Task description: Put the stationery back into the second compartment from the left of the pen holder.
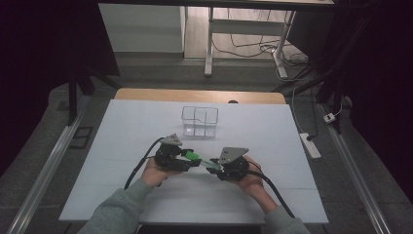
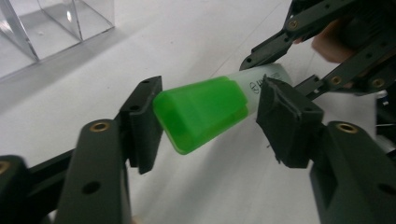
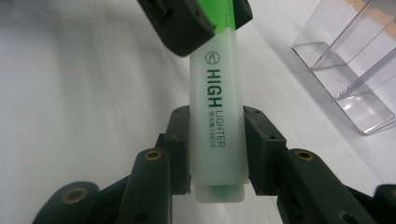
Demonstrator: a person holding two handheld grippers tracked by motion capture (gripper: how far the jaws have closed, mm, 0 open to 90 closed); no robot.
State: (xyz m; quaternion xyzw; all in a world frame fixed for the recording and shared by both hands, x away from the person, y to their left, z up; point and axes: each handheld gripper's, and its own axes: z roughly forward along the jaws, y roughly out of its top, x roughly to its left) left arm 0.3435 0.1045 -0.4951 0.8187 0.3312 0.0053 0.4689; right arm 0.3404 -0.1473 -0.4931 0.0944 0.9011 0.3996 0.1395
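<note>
High view: both grippers meet near the desk's [image 1: 122,146] middle, toward the front edge, highlighter [image 1: 210,165] bridging them; clear organizer [image 1: 199,122] behind, dim room, cables on floor.

Left gripper view: left gripper [image 2: 210,114] straddling the green cap [image 2: 203,112], not squeezing yet; looks like uncapping; next needs clamping, then pulling straight.

Right gripper view: right gripper [image 3: 217,149] clamped on the barrel.

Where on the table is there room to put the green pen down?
The white table is bare left and right of the clear box, and along the near edge by the sleeves. It is crowded in the middle, where the left gripper and right gripper meet on the highlighter.
</note>
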